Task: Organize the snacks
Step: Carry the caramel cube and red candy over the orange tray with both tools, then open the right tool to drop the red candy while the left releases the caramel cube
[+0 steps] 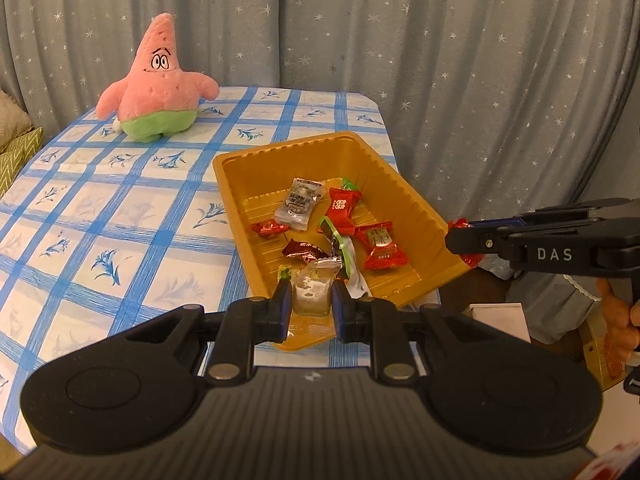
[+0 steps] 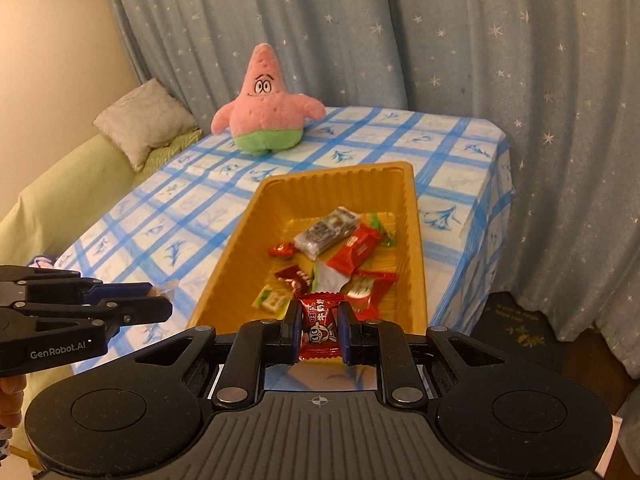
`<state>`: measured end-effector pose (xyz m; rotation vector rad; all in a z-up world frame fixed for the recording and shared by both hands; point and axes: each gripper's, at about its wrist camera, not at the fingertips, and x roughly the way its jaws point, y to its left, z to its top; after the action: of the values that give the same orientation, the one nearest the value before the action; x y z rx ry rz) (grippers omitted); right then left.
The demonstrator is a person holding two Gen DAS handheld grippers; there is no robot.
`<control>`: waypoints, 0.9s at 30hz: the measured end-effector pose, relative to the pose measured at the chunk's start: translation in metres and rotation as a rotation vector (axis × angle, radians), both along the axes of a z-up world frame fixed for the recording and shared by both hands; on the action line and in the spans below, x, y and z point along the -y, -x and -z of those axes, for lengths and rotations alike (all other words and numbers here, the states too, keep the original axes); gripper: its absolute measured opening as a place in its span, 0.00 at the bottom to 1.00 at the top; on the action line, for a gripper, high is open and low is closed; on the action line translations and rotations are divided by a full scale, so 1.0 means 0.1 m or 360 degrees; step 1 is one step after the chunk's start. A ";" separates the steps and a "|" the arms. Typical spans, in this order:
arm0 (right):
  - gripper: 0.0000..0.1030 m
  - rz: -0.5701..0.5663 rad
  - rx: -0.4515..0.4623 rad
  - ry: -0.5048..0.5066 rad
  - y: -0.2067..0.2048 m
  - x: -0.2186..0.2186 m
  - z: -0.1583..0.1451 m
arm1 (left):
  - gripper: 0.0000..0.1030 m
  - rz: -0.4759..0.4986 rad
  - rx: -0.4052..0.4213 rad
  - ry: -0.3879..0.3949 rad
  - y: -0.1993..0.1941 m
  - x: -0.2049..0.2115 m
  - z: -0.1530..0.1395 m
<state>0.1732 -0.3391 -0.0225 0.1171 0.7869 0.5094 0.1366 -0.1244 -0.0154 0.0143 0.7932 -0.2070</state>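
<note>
A yellow plastic tray (image 1: 404, 184) (image 2: 412, 216) sits at the table's near right corner and holds several wrapped snacks, mostly red packets (image 1: 380, 246) (image 2: 356, 246). My left gripper (image 1: 311, 300) is shut on a clear-wrapped pale snack (image 1: 314, 290), just above the tray's near end. My right gripper (image 2: 320, 322) is shut on a red wrapped candy (image 2: 320, 326), over the tray's near rim. From the left wrist view the right gripper (image 1: 460, 240) comes in at the tray's right side, red wrapper (image 1: 458, 225) poking out. The left gripper (image 2: 160, 300) appears left of the tray in the right wrist view.
A pink and green starfish plush (image 1: 158, 84) (image 2: 268, 108) stands at the table's far end on the blue checked tablecloth (image 1: 100, 208) (image 2: 160, 220). Star-patterned curtains (image 1: 440, 60) hang behind. A green sofa with a cushion (image 2: 140, 120) lies left of the table.
</note>
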 end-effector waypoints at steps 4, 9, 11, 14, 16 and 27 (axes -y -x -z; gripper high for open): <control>0.18 -0.0016 -0.0025 0.0010 -0.12 -0.04 0.07 | 0.19 -0.0010 -0.0014 -0.0007 -0.09 0.04 0.03; 0.18 -0.0039 -0.0056 0.0025 -0.23 -0.12 0.18 | 0.19 -0.0013 -0.0038 -0.0012 -0.20 0.06 0.07; 0.18 -0.0041 -0.0075 0.0027 -0.27 -0.15 0.22 | 0.19 -0.0011 -0.0043 -0.0016 -0.23 0.06 0.09; 0.19 -0.0043 -0.0097 0.0033 -0.33 -0.17 0.27 | 0.19 -0.0010 -0.0052 -0.0017 -0.29 0.06 0.11; 0.19 -0.0035 -0.0102 0.0037 -0.35 -0.18 0.29 | 0.19 -0.0011 -0.0058 -0.0020 -0.31 0.06 0.13; 0.20 -0.0039 -0.0186 0.0005 -0.48 -0.20 0.37 | 0.19 -0.0004 -0.0098 -0.0019 -0.44 0.06 0.21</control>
<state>0.2213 -0.3188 -0.0592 0.1355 0.9041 0.5278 0.1801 -0.1299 -0.0362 0.0184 0.8557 -0.2013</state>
